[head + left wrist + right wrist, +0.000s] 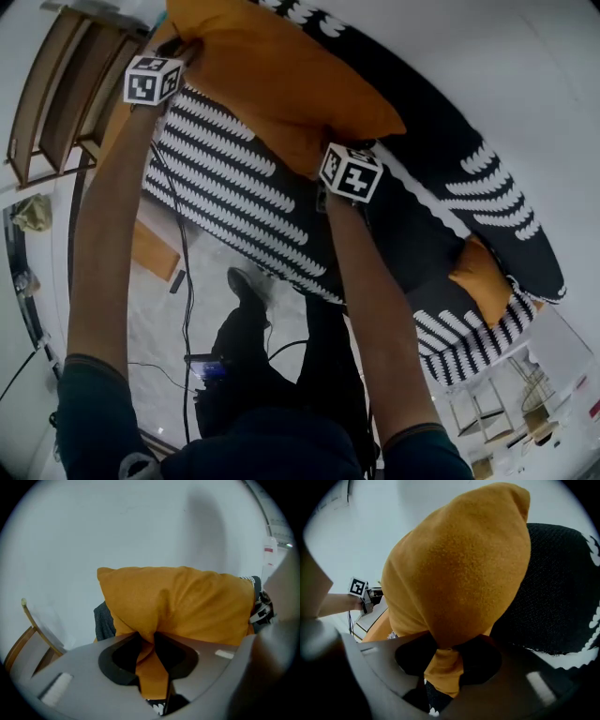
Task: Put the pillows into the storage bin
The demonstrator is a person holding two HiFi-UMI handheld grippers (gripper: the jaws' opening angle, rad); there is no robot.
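Both ends of the orange pillow (pixel 281 66) clamped. Left gripper (pixel 152 644) pinching a fold of cover at one end, right gripper (pixel 446 658) pinching a bunched fold at the other. Long axis running gripper to gripper, roughly left to right in the head view, with the bulk just beyond both sets of jaws. Held over the left half of the patterned sofa (pixel 234 187), near its back cushion. Looks lifted off, but contact not certain.

Second orange pillow (pixel 480 277) lying on the seat toward the sofa's right end, nearer the right gripper, well apart from the held one.

Storage bin in no view, so carry direction unknown. Probably needs both arms swinging together; dropping one end would leave it dangling from a single pinch. Wooden chair (pixel 56 84) off the sofa's left end, worth avoiding.
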